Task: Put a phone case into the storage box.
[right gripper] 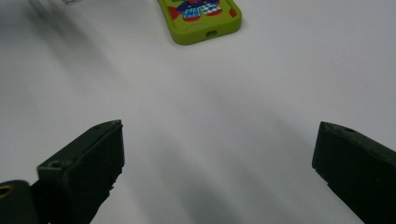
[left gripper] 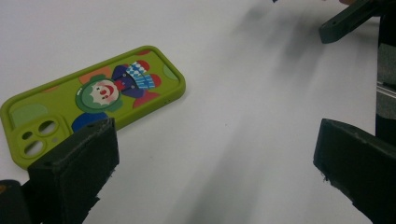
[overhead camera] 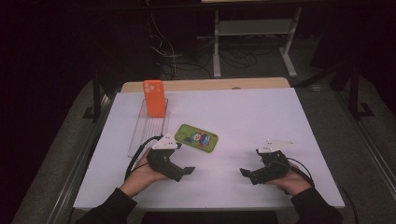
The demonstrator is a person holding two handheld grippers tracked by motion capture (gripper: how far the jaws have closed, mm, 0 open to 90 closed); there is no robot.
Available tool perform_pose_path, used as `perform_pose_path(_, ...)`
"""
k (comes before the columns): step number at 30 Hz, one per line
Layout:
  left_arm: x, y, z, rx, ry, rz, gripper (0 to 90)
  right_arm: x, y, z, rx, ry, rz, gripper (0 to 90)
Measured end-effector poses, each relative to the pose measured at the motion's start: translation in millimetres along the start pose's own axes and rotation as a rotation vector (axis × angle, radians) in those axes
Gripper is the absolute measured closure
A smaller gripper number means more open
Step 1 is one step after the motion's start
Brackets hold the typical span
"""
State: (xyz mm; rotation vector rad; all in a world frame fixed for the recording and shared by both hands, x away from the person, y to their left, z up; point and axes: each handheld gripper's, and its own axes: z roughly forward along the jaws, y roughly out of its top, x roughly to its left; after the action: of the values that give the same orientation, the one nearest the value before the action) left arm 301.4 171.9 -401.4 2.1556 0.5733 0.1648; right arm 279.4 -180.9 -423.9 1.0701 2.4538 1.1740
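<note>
A lime-green phone case printed with a clown lies flat on the white table, camera cut-outs toward the left. My left gripper rests just in front of the case, jaws open and holding nothing. In the left gripper view the green case lies beyond my left jaw, and the left gripper spans bare table. My right gripper sits at the front right, pointing left, also open and holding nothing. The right gripper view has the green case far ahead of the right gripper.
An orange phone case stands upright at the far end of a clear ridged tray at the table's left. A wooden edge runs along the back. The right gripper's jaw shows at the top right of the left gripper view.
</note>
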Motion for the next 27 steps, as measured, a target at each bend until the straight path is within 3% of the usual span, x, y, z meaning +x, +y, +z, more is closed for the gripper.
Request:
perform_pose_path(9, -0.1, -0.8, 1.6, 0.0, -0.008, 0.005, 0.5, -1.1, 13.7, 8.5, 0.055, 0.009, -0.049, 1.4)
perform_pose_path(11, -1.2, -0.8, 0.8, -0.006, -0.013, 0.014, 3.0, -0.2, 17.6, 11.4, 0.064, 0.016, -0.037, 1.4)
perform_pose_path(22, -3.5, -1.9, 6.8, 0.015, 0.012, 0.001, 0.0, 1.9, 57.0, 36.2, 0.078, 0.083, -0.083, 0.0)
perform_pose_path(27, -2.3, -2.1, 6.6, 0.02, 0.013, 0.021, 0.0, 2.5, 73.3, 46.2, 0.085, 0.093, -0.101, 0.0)
